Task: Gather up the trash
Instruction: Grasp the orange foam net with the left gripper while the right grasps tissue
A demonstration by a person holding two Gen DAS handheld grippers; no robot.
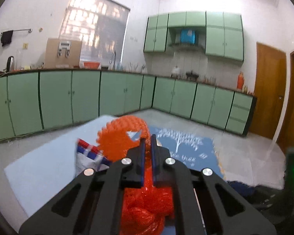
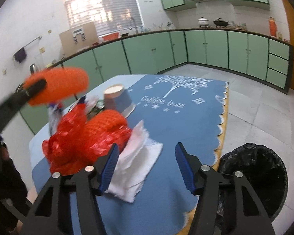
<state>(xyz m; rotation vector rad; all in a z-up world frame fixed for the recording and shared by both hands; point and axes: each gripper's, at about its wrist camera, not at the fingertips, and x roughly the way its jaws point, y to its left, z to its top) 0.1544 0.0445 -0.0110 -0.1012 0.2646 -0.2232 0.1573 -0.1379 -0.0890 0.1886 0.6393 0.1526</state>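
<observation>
My left gripper [image 1: 147,138] is shut on an orange-red net bag [image 1: 147,201] and holds it above the table; the bag also shows in the right wrist view [image 2: 88,143], with its top loop [image 2: 58,86] at the left gripper. My right gripper [image 2: 146,149] is open and empty, low over the blue tablecloth [image 2: 176,117], right of the bag. White crumpled tissues [image 2: 135,168] lie between its fingers. A tipped paper cup [image 2: 117,99] lies behind the bag. A red-white-blue wrapper [image 1: 90,156] sits left of the bag.
A black-lined trash bin [image 2: 254,176] stands on the floor at the table's right edge. Green kitchen cabinets [image 2: 205,47] line the far walls. A tiled floor [image 2: 254,101] lies beyond the table.
</observation>
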